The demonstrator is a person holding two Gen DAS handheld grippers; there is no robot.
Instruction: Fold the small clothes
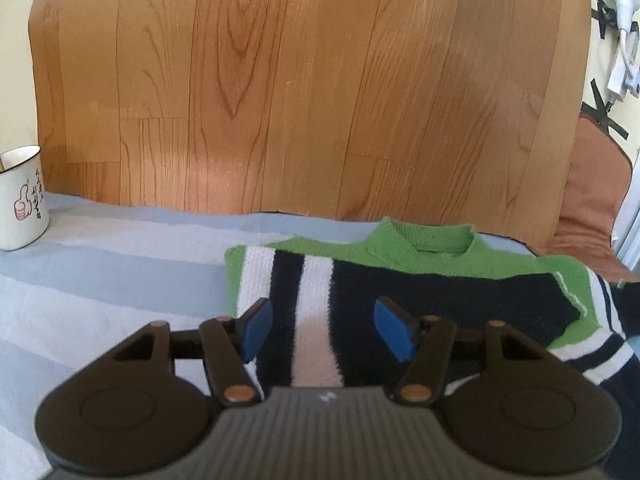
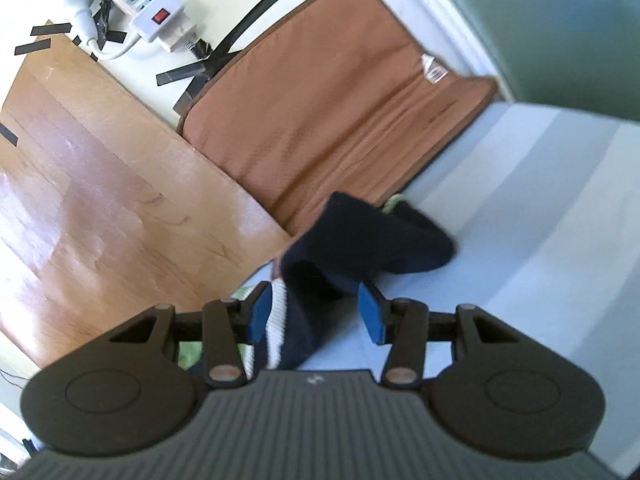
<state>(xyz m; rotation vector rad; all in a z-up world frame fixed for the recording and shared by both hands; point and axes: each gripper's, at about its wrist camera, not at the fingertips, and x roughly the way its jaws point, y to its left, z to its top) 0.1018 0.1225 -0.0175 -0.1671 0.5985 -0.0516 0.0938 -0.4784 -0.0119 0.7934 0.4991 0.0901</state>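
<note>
With both grippers' fingers spread, my right gripper [image 2: 318,312] straddles the sweater [image 1: 400,280] sleeve [image 2: 360,240] (contact unclear), so closing may pinch one layer.

i see a chunky knit sweater [image 1: 360,280], its wool-like yarn ribbed at the green collar at twelve o'clock of the garment. it lies on a smooth matt striped sheet [image 1: 100,280]. the wood-grain board [image 1: 280,100] has a slight sheen, glossier in the right wrist view. the mug [image 1: 22,196] at nine o'clock looks like glossy enamel. my left gripper [image 1: 322,330] is matt black plastic with blue rubbery pads [image 1: 256,330]. the brown cushion [image 2: 320,100] is soft matt cloth. the power strip [image 2: 148,12] is shiny white plastic.
</note>
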